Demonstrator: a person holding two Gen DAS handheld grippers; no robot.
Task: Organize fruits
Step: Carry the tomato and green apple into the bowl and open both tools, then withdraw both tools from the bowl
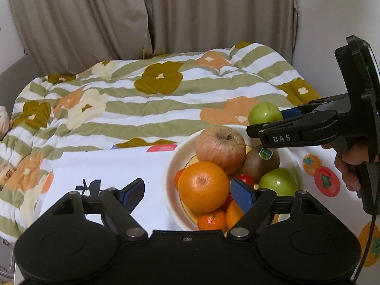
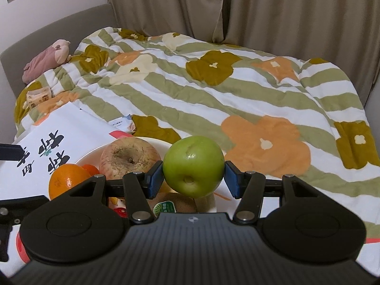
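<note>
While oranges [image 1: 203, 186] fill it, bowl [image 1: 172, 166] holds apples [image 1: 220, 148] — kiwi [image 1: 260, 163].

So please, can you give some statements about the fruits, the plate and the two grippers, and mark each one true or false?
1. The right gripper grips a green apple. True.
2. The left gripper holds the large orange. False: its pads are apart and hold nothing.
3. A kiwi with a sticker lies on the plate. True.
4. The plate holds only oranges. False: also a reddish apple, the kiwi and another green apple.
</note>
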